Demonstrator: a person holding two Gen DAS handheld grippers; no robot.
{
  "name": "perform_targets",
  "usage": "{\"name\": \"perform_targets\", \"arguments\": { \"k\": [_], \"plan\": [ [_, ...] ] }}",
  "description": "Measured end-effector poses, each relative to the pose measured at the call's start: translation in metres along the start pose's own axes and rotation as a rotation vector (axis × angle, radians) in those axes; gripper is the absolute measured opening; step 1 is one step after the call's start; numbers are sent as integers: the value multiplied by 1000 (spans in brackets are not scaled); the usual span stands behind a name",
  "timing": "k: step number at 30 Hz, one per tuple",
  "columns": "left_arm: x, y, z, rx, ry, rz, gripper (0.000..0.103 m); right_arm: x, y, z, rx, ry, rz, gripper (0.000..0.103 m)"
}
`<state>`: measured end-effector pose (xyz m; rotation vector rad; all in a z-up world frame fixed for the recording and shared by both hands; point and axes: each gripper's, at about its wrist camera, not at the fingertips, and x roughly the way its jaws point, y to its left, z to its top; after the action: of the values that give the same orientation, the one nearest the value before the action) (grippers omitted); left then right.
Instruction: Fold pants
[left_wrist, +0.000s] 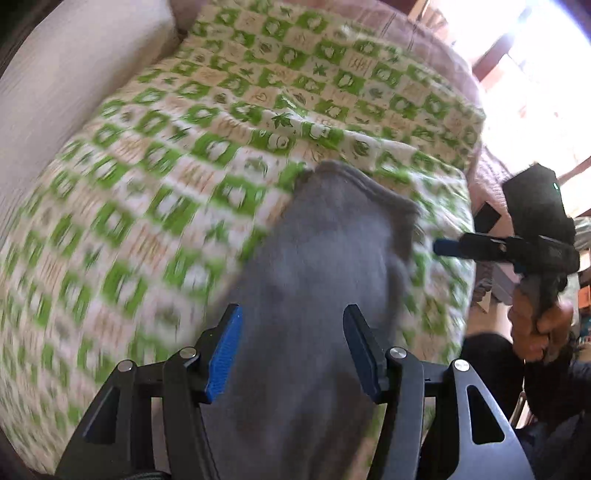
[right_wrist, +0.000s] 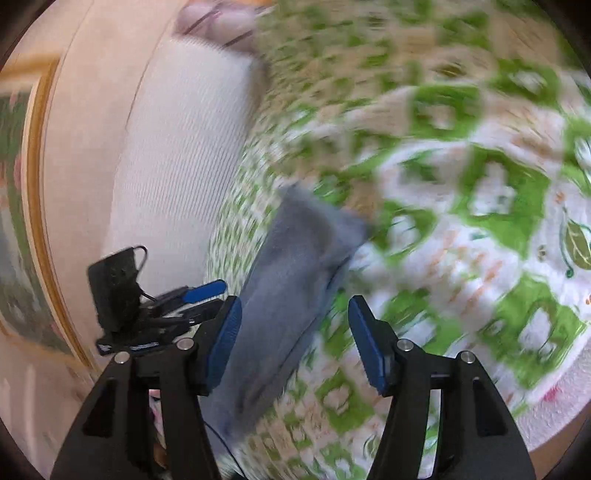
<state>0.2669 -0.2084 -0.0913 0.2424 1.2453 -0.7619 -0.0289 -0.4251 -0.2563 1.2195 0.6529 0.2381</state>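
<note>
Grey pants (left_wrist: 325, 266) lie in a long folded strip on a bed with a green and white patterned sheet (left_wrist: 155, 192). My left gripper (left_wrist: 291, 350) is open, its blue pads on either side of the strip just above it. My right gripper (right_wrist: 293, 343) is open too, over the near right edge of the pants (right_wrist: 295, 266). The right gripper also shows in the left wrist view (left_wrist: 443, 246) at the right, held in a hand. The left gripper shows in the right wrist view (right_wrist: 207, 288) at the left. Both views are motion-blurred.
A white ribbed pillow (right_wrist: 177, 177) lies at the head of the bed, beside a cream headboard (right_wrist: 74, 155). A pinkish blanket (left_wrist: 436, 40) lies along the far side. A bright window (left_wrist: 535, 74) is at the right.
</note>
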Motion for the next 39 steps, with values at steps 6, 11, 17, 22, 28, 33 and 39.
{"name": "perform_targets", "arguments": {
  "k": [6,11,17,22,28,33,39],
  "plan": [
    [-41,-21,-112,-22,-76,199,57,41,115,-53,-709,199,-75,62],
    [-41,-24,-192,-100,-64,338,57,99,174,-111,-1246,334,-191,54],
    [-40,-10,-232,-167,-68,446,57,137,170,-137,-1505,508,-266,35],
    [-36,7,-252,-190,-56,452,57,149,165,-154,-1617,593,-291,35],
    [-30,24,-259,-245,-71,360,41,163,154,-159,-1628,610,-365,5],
    [-44,20,-260,-206,-67,352,8,139,170,-141,-1555,558,-312,4],
    [-29,2,-273,-155,-18,344,8,132,158,-137,-1472,637,-281,4]
  ]
}}
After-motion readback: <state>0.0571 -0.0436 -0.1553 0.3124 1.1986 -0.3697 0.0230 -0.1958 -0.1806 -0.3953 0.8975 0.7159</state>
